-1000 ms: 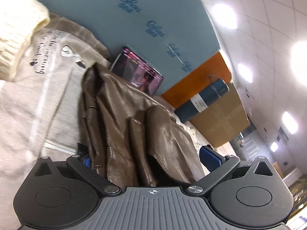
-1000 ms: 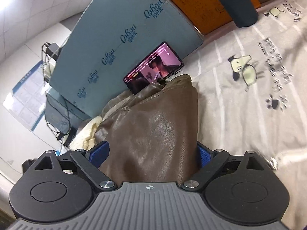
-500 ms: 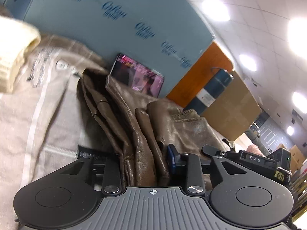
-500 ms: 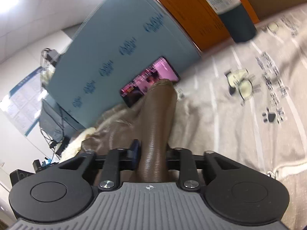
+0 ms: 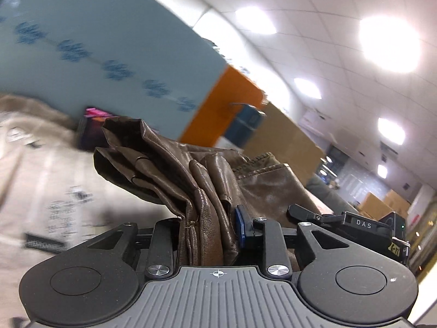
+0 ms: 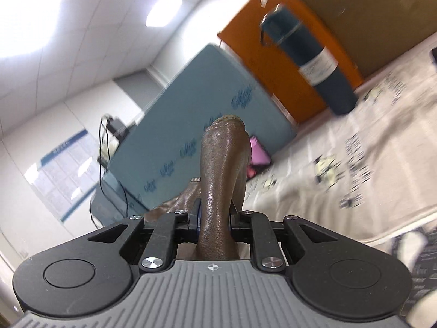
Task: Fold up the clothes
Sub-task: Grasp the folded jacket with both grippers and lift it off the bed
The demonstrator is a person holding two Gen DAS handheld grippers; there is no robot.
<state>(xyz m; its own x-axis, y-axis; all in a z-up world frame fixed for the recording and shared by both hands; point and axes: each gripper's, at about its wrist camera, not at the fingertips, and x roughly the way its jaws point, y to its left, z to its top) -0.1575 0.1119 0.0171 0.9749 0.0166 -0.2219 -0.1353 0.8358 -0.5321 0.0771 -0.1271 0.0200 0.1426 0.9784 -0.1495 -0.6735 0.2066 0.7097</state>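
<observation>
A brown leather garment (image 5: 191,175) is bunched in thick folds between the pads of my left gripper (image 5: 209,227), which is shut on it and holds it above the printed bed sheet (image 5: 41,191). My right gripper (image 6: 214,218) is shut on a smooth fold of the same brown leather garment (image 6: 221,164), which stands up ahead of the fingers. The right gripper's body (image 5: 355,224) shows at the right of the left wrist view, close beside the left one.
A blue foam board (image 6: 191,125) and an orange panel (image 6: 286,63) stand at the back. A dark blue bottle (image 6: 314,60) stands on the sheet (image 6: 368,164). A phone with a lit pink screen (image 6: 258,158) leans on the board.
Both grippers went from open around the leather to shut on it, then lifted it off the sheet. Both views tilted upward toward the ceiling.
</observation>
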